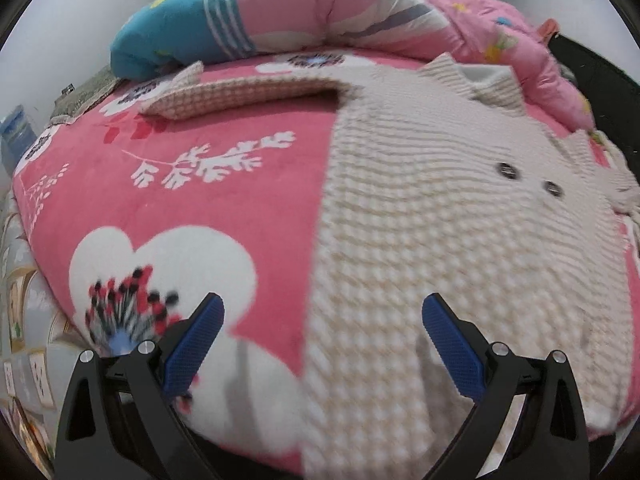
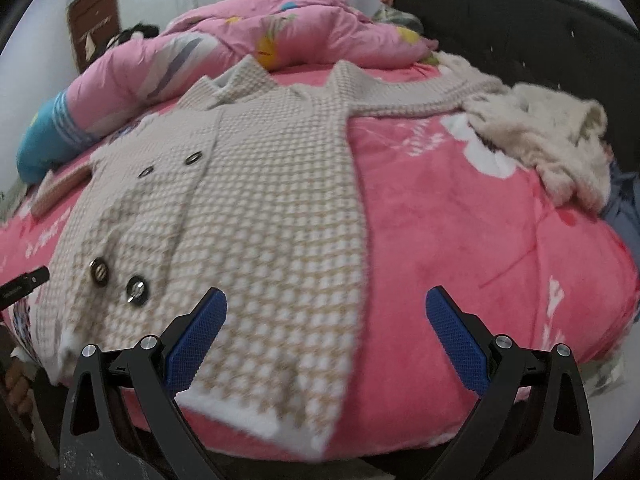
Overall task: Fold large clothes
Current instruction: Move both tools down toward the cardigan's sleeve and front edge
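Left gripper (image 1: 322, 320): spread wide, holding nothing, above the near hem. Right gripper (image 2: 326, 316): the same. One knit coat (image 2: 256, 184), flat on pink bedsheet (image 2: 460, 220); four buttons (image 2: 137, 289) visible. One pink quilt (image 2: 280, 36) far.

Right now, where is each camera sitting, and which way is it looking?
Left wrist: sits on the left gripper, near the bed's foot edge, looking along the coat toward the pink quilt; both open blue fingers show.
Right wrist: sits on the right gripper, looking over the coat's hem toward the black headboard; its open fingers show, and a hand at far left.
Both share the coat, quilt and pink bedspread.
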`<state>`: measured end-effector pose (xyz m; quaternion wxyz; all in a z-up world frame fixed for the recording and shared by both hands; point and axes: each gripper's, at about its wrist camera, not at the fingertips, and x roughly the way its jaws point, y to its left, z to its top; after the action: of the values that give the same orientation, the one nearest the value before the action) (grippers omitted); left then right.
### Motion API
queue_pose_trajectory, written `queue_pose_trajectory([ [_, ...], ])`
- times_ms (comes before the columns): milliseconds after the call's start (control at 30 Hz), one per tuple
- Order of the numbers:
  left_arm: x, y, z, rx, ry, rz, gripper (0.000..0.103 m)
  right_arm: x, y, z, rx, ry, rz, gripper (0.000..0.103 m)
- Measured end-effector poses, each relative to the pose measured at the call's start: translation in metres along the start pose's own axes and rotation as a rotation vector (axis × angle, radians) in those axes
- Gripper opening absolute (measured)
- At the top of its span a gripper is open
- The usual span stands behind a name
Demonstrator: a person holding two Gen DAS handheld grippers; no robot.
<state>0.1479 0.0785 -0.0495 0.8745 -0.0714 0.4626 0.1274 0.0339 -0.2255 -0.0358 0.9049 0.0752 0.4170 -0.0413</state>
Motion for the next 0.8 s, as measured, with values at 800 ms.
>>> queue_pose_trajectory([
  [800,0.025,0.026,-0.003,0.034,-0.028,-0.14,0.098,0.058,-0.019,0.0,-0.074,0.106,0.245,0.096],
])
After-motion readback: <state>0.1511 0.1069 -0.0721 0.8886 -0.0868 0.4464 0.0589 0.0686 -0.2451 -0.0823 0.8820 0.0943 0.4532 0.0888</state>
